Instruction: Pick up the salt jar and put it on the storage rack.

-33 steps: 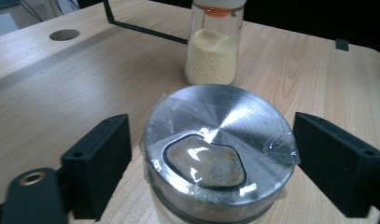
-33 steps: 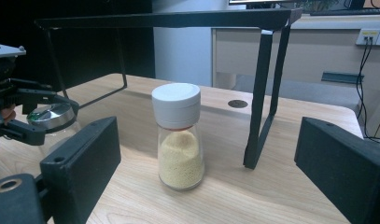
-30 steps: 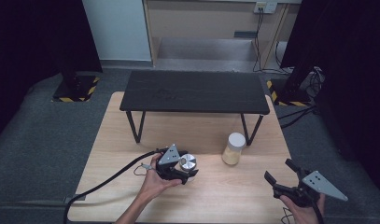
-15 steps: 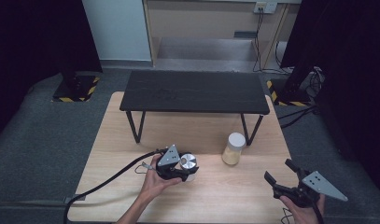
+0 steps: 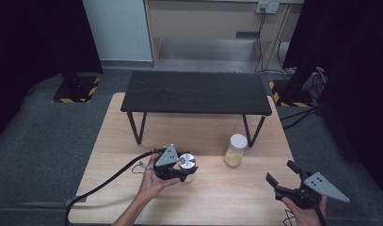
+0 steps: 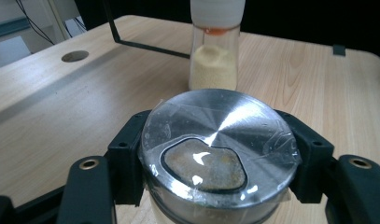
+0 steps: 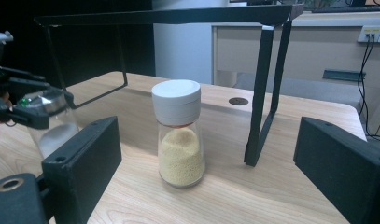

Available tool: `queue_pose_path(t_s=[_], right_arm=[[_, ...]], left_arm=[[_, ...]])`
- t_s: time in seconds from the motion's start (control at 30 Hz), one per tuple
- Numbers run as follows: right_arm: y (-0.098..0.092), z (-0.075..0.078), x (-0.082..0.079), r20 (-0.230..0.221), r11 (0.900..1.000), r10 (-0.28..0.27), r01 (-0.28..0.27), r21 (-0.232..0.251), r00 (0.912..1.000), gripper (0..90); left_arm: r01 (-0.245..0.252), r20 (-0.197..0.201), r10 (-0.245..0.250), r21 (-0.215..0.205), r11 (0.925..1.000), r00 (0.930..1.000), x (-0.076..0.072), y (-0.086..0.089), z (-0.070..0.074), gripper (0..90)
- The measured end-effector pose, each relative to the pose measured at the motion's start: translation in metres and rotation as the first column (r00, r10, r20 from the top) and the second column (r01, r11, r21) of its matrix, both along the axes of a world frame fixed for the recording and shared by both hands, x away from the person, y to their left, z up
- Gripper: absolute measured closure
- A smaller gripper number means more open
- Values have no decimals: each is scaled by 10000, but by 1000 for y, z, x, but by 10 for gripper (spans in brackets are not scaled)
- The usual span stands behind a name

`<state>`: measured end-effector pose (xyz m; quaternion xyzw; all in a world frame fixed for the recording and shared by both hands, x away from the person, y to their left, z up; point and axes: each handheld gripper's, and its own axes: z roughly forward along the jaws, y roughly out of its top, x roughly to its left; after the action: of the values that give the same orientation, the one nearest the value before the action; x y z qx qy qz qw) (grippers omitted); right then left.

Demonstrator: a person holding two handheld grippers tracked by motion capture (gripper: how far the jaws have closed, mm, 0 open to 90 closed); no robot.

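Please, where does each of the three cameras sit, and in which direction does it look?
High view: above the person's side, looking forward and down on the wooden table; both forearms show.
Left gripper view: rides the left gripper, its jaws closed on the steel-lidded jar.
Right gripper view: rides the open right gripper, facing the black rack.
All three share the white-capped shaker.

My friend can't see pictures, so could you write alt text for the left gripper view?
Two black jaws of the left gripper clamp a jar with a shiny metal lid. Behind it on the wooden table stands a glass shaker of yellow grains with a white cap.
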<state>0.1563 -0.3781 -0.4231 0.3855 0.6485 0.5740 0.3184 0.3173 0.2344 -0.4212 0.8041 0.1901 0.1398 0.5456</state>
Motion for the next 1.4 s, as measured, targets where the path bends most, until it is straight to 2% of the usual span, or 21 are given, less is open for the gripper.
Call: queue_pose_path(t_s=[0.27, 0.53, 0.73, 0.9, 1.1, 1.4], right_arm=[[0, 0, 1, -8, 10000, 33, -33, 2, 10000, 77], [3, 1, 4, -6, 9998, 174, -174, 5, 9998, 79], [4, 0, 8, -91, 9996, 272, -273, -21, 9996, 79], [6, 0, 12, -150, 9996, 299, -299, -1, 9994, 80], [11, 1, 19, -172, 9990, 437, -438, -54, 9989, 79], [11, 0, 19, -164, 9989, 458, -458, -25, 9988, 80]], left_arm=[[-262, -84, 262, -74, 9996, 9996, -8, 13, 24, 341], [-406, -94, 400, -796, 9960, 9992, -19, 40, 51, 341], [-554, -46, 553, -976, 9937, 9985, -30, 62, 73, 341], [-592, 179, 609, -874, 9944, 9980, -39, 75, 90, 341], [-507, 356, 534, -738, 9960, 9979, -42, 80, 109, 341], [-371, 451, 404, -709, 9968, 9982, -37, 79, 123, 342]])
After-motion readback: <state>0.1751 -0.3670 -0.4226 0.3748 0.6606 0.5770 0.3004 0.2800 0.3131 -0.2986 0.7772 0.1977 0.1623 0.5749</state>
